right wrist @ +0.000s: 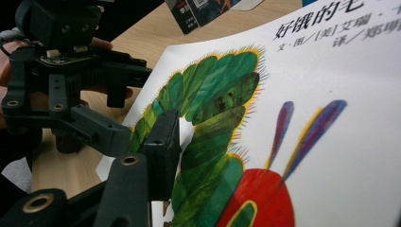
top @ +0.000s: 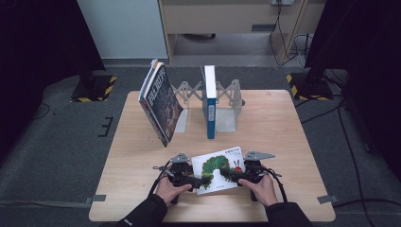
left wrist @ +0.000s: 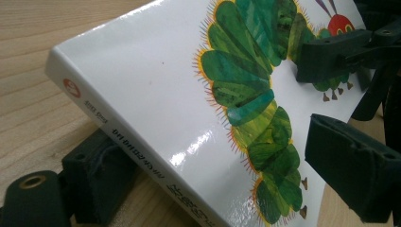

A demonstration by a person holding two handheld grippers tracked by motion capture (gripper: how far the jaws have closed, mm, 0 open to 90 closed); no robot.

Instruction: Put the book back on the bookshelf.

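Observation:
A white picture book (top: pixel 218 169) with a green caterpillar on its cover is held near the table's front edge, between both grippers. My left gripper (top: pixel 201 179) is shut on its spine side: in the left gripper view the book (left wrist: pixel 156 94) is tilted, with one finger (left wrist: pixel 99 179) under the spine and the other on the cover. My right gripper (top: pixel 234 176) is shut on the opposite edge. One of its fingers (right wrist: pixel 161 156) presses the cover (right wrist: pixel 331 118) by the caterpillar's red head. Its other finger is hidden beneath the book.
Behind the book, a metal expanding book rack (top: pixel 227 111) holds an upright blue book (top: pixel 209 101). Dark books (top: pixel 161 101) lean at its left end. The wooden table (top: pixel 283 132) has bare room to the right and left. Black stands rise on the floor beyond.

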